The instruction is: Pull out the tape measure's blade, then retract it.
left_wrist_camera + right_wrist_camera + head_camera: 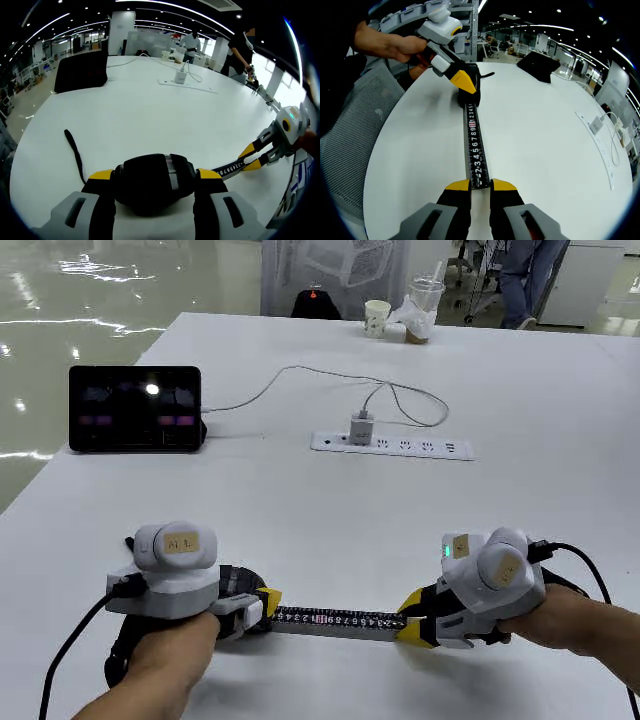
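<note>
Right claw (480, 185) on blade (475, 145), left-right axis

Left gripper (156, 175) clamped on the tape measure (150, 187), blade out.
The black tape measure sits between the yellow-tipped jaws and touches both. Its blade (229, 170) runs off to the right of the jaws, low over the white table (150, 115), and the right gripper (251, 157) pinches its end. A black strap (75, 155) lies on the table just left of the jaws. Far ahead of the jaws are a dark tablet (82, 70) and a power strip (187, 85).
</note>
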Demonstrator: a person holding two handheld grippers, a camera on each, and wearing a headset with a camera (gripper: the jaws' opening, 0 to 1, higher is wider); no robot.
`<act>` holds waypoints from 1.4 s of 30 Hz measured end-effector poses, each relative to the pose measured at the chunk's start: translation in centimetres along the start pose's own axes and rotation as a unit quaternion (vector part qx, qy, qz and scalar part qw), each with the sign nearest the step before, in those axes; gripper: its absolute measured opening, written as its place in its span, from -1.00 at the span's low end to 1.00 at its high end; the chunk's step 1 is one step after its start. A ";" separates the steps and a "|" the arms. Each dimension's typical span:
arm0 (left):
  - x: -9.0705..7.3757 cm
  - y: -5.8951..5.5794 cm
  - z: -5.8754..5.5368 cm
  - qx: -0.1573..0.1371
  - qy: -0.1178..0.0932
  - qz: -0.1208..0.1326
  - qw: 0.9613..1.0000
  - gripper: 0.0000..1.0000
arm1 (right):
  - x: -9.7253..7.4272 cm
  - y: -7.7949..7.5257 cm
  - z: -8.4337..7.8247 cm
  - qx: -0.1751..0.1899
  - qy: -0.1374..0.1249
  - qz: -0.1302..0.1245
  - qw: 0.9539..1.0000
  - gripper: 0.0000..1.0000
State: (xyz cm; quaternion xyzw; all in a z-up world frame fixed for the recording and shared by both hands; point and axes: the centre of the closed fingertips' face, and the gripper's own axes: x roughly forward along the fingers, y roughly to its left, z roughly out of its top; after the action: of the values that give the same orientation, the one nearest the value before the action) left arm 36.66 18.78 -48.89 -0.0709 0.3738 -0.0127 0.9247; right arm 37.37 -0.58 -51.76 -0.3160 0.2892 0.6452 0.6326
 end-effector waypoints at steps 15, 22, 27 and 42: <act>0.1 0.0 -0.1 -0.001 0.002 -0.003 1.000 0.15 | 0.9 0.2 1.1 -0.003 -0.006 0.003 1.000 -0.80; 0.0 0.0 -0.1 -0.002 0.002 -0.005 1.000 0.15 | 1.1 0.2 1.5 -0.004 -0.008 0.004 1.000 -0.80; 0.0 0.0 -0.1 -0.002 0.003 -0.006 1.000 0.15 | 1.3 0.2 1.7 -0.004 -0.010 0.005 1.000 -0.80; 0.0 0.0 -0.1 -0.004 0.004 -0.008 1.000 0.15 | 1.9 0.3 2.6 -0.007 -0.013 0.007 1.000 -0.80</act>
State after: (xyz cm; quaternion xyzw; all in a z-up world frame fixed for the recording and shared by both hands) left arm 36.60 18.74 -48.98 -0.0777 0.3773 -0.0190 0.9226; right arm 36.92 2.56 -51.59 -0.3094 0.2787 0.6557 0.6298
